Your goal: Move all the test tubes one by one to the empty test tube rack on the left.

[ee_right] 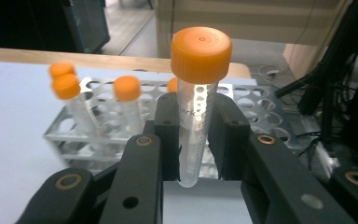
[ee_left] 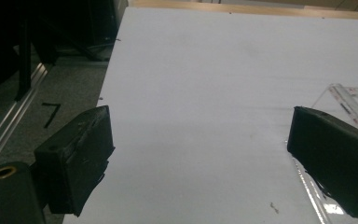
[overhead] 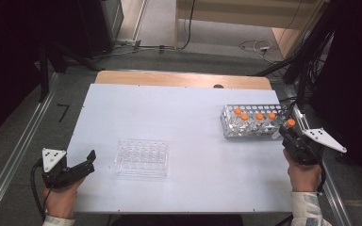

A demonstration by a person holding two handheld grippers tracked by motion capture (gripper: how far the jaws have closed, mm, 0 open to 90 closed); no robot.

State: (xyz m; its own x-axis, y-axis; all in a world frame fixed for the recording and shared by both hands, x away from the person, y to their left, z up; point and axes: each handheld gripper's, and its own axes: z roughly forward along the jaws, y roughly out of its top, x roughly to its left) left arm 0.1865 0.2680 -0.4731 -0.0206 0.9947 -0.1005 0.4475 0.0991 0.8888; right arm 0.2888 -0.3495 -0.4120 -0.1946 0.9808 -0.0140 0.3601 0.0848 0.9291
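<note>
A metal tube rack (overhead: 231, 127) (ee_right: 93, 135) stands at the right of the white table and holds several clear tubes with orange caps (overhead: 259, 116) (ee_right: 127, 88). My right gripper (overhead: 288, 134) (ee_right: 195, 140) is shut on one more orange-capped tube (overhead: 290, 123) (ee_right: 196, 116), held upright just off the rack's near right corner. A clear plastic well plate (overhead: 141, 157) (ee_left: 349, 100) lies left of the table's middle. My left gripper (overhead: 87, 162) (ee_left: 200, 158) is open near the table's left front edge, just left of the plate, with nothing between its jaws.
The white table (overhead: 184, 117) ends in a wooden strip (overhead: 179, 79) at the far side. Dark stands and cables (overhead: 311, 56) crowd the floor at the right, close to the rack. Grey floor with a metal rail (overhead: 23, 141) runs along the left.
</note>
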